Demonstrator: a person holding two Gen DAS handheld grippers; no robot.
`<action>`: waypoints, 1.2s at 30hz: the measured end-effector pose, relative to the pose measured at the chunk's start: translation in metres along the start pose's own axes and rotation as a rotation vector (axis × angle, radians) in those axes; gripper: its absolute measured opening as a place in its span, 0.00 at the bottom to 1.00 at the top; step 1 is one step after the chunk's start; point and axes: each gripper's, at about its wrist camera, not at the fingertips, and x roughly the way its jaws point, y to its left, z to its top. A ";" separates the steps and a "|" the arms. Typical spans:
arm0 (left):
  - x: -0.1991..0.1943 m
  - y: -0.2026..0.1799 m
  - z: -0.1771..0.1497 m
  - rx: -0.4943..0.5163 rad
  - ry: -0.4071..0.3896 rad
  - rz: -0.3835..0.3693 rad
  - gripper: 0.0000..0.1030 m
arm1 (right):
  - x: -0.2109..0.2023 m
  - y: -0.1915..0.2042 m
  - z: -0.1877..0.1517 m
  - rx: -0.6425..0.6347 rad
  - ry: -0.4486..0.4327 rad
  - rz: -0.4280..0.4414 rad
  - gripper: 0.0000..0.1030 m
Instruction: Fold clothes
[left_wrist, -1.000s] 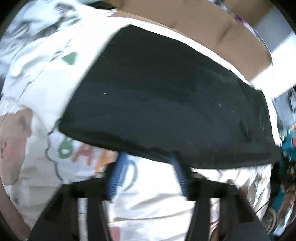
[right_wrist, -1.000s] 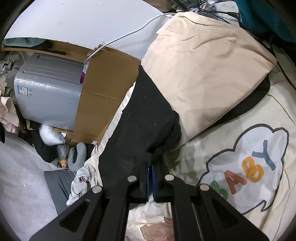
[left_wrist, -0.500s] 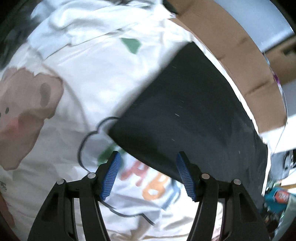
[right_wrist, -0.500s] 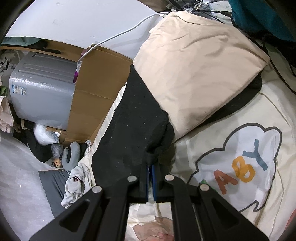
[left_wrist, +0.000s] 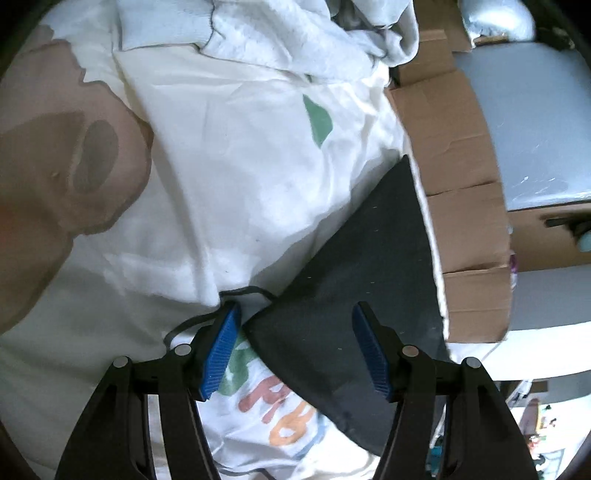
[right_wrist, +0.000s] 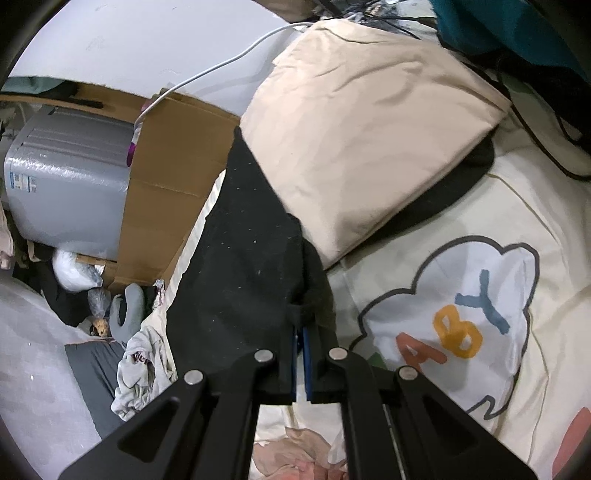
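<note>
Left wrist view first: my left tongs (left_wrist: 295, 347) have swung and rolled down across the bed, so the black garment (left_wrist: 354, 325) that filled the frame a second ago now shows as one pointed corner lying between my parted blue pads (left_wrist: 221, 350). The pads stand well apart and press on nothing. That corner rests on the cream quilt (left_wrist: 229, 155), near the bed edge that runs beside the cardboard box (left_wrist: 465, 206). In the right wrist view my right tongs (right_wrist: 300, 347) are clamped tight on the other end of the same black cloth, unmoved over that second, with the beige pillow (right_wrist: 369, 122) lying on part of it. I judge the fold is not yet begun: one end is held, and the left tongs look lined up to pinch the free corner
</note>
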 end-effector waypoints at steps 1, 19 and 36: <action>0.000 0.001 -0.001 0.000 0.006 -0.015 0.61 | 0.000 -0.001 0.000 0.004 0.002 -0.002 0.02; -0.005 0.022 0.004 0.068 0.059 -0.046 0.11 | 0.006 -0.008 0.002 0.003 0.017 -0.027 0.02; -0.031 -0.023 0.021 0.115 0.041 0.020 0.03 | 0.002 -0.014 0.000 0.065 0.002 0.018 0.02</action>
